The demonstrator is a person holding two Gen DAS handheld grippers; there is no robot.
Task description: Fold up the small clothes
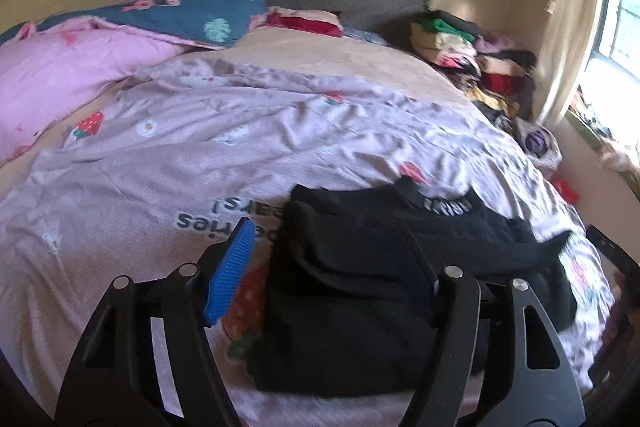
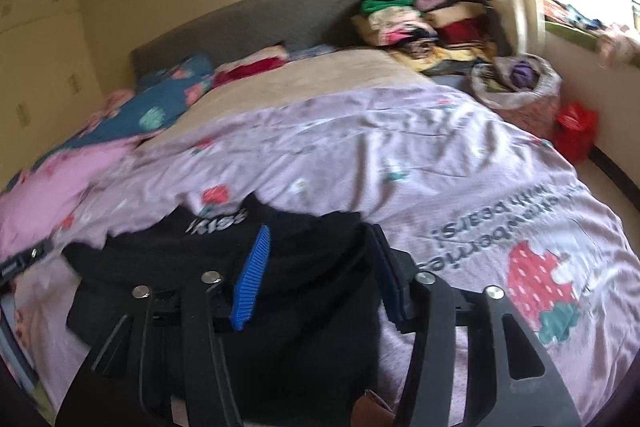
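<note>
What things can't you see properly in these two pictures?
- Black garment: in the left wrist view the left tool covers its near edge; in the right wrist view the right tool does.
- White lettering on it: blurred, only partly readable.
- Clothes pile by the headboard: too small and blurred to tell pieces apart.
- Printed words on the pink cover: upside down, smeared.

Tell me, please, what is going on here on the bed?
A person is folding small clothes with a hand-held gripper in each hand. A black garment lies partly folded on the lilac strawberry-print duvet. The left hand-held gripper and the right hand-held gripper both stand open over it, pads off the cloth. A pile of other clothes waits near the headboard.
</note>
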